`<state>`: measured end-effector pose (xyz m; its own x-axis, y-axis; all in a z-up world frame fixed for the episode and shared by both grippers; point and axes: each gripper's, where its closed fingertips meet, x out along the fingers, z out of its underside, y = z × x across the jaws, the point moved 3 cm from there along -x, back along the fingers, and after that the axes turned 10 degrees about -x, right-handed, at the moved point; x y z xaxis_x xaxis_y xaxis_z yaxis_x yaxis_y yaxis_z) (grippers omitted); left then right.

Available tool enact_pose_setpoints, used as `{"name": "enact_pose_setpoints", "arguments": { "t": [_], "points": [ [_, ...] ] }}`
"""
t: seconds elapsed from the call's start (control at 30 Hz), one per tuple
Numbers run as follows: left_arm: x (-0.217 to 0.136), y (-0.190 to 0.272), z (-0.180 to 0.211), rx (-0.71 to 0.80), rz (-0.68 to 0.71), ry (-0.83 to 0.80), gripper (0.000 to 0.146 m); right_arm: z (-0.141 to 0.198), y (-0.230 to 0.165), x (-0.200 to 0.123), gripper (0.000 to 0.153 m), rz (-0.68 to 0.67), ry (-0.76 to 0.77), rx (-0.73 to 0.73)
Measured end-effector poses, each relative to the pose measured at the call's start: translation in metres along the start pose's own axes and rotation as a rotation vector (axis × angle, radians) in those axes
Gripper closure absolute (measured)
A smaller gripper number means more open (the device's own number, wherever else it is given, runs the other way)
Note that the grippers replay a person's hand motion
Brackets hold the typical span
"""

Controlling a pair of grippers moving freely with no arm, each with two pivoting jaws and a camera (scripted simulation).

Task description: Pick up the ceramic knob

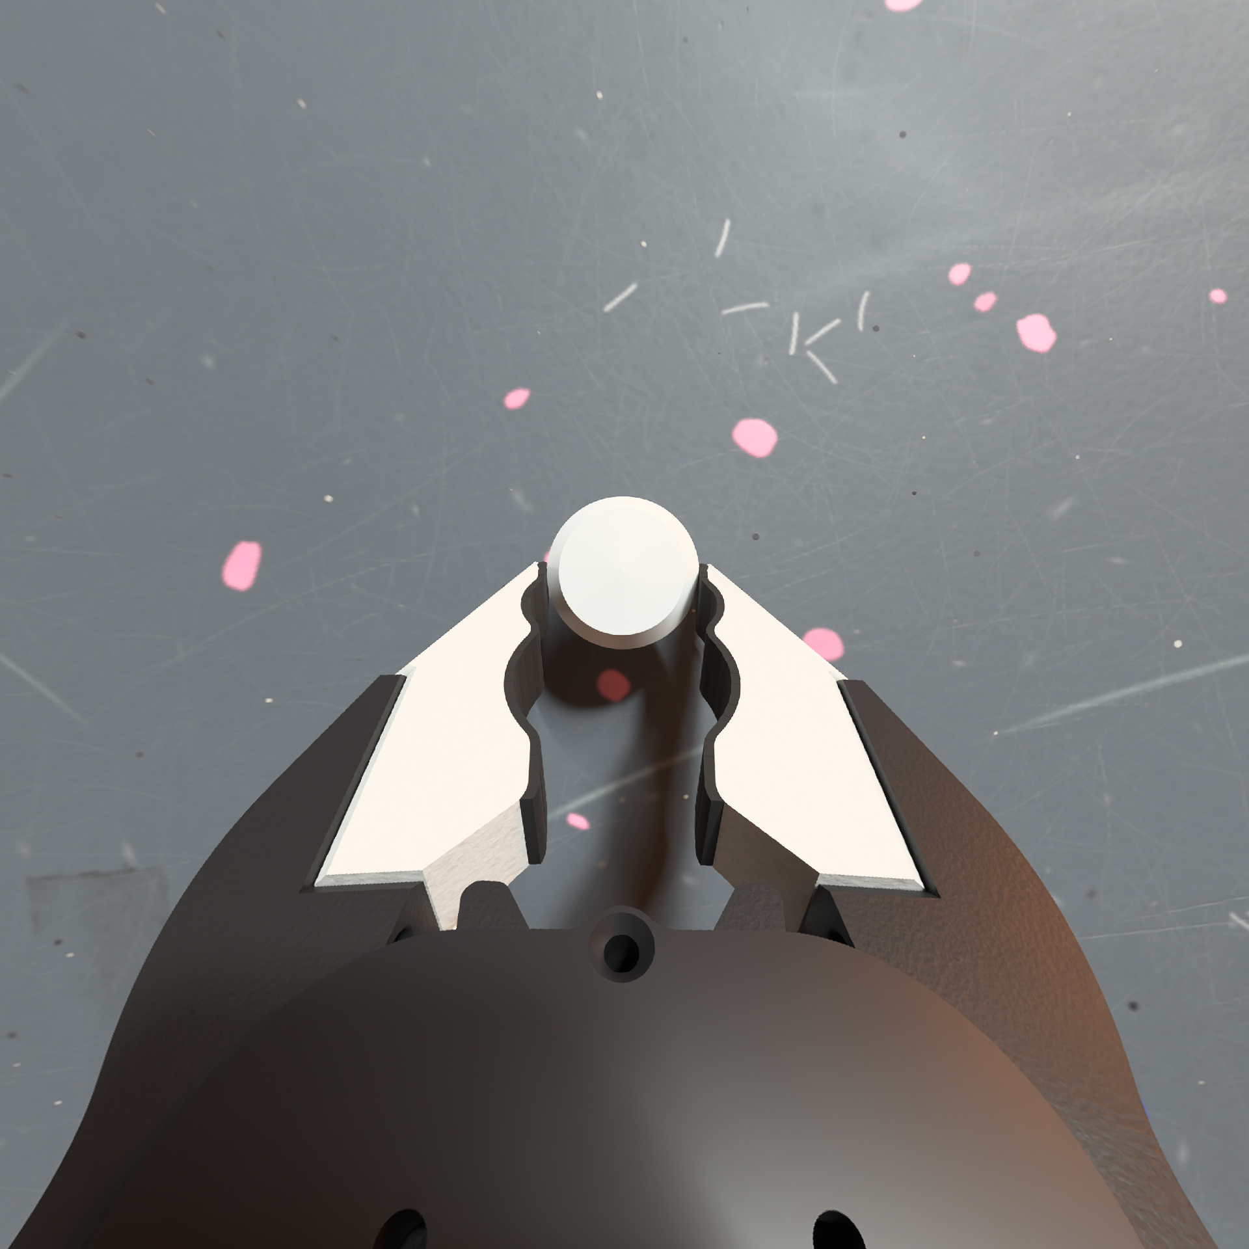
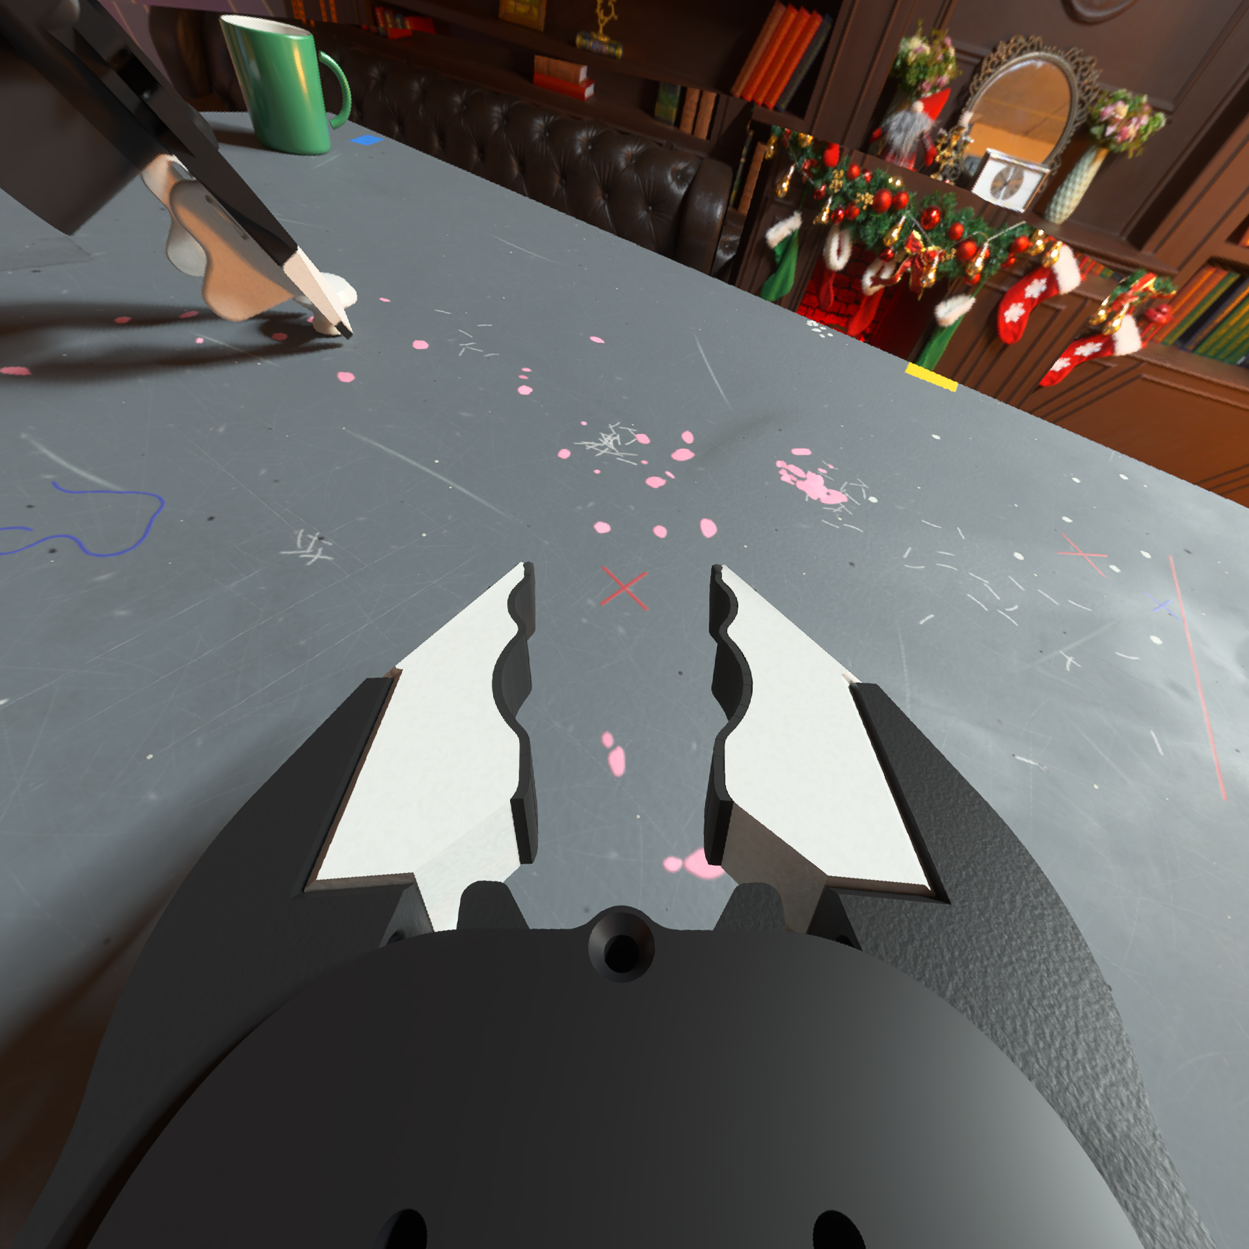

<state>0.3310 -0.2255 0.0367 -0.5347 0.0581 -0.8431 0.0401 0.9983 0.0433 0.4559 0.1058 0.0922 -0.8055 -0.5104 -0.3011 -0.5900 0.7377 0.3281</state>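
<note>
The white ceramic knob [image 1: 622, 571] stands on the grey table [image 1: 270, 270] with its round flat top towards the left wrist camera. My left gripper [image 1: 622, 574] points down at it, and both fingertips press its sides, so it is shut on the knob at table level. In the right wrist view the left gripper [image 2: 338, 317] is at the far left with the knob [image 2: 340, 289] showing white between its tips, the stem touching or almost touching the table. My right gripper [image 2: 622, 574] is open and empty, low over the table over a red cross mark.
A green mug [image 2: 290, 88] stands at the far left corner behind the left gripper. The table's far edge [image 2: 931, 376] runs diagonally, with a dark leather sofa [image 2: 574, 155] and shelves beyond. Pink spots and scratches mark the table.
</note>
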Motion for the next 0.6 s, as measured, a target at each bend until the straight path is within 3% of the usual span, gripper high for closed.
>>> {"name": "enact_pose_setpoints", "arguments": {
  "t": [0.17,0.27,0.4,0.5,0.6],
  "points": [
    [-0.036,-0.006,-0.017,0.035,0.023,0.176,0.102,0.001,-0.001,0.001,0.101,-0.008,-0.006,0.0],
    [-0.083,-0.001,-0.027,0.061,0.09,0.371,0.102,0.001,-0.001,0.001,0.101,-0.008,-0.005,-0.002],
    [-0.156,0.036,-0.012,0.215,0.251,0.614,0.102,-0.006,-0.004,-0.003,0.101,-0.064,0.035,0.044],
    [-0.209,0.079,0.021,0.372,0.442,0.771,0.102,-0.021,-0.014,-0.013,0.101,-0.19,0.114,0.118],
    [-0.247,0.119,0.061,0.555,0.596,0.895,0.102,-0.044,-0.034,-0.03,0.101,-0.414,0.2,0.214]
  ]
}}
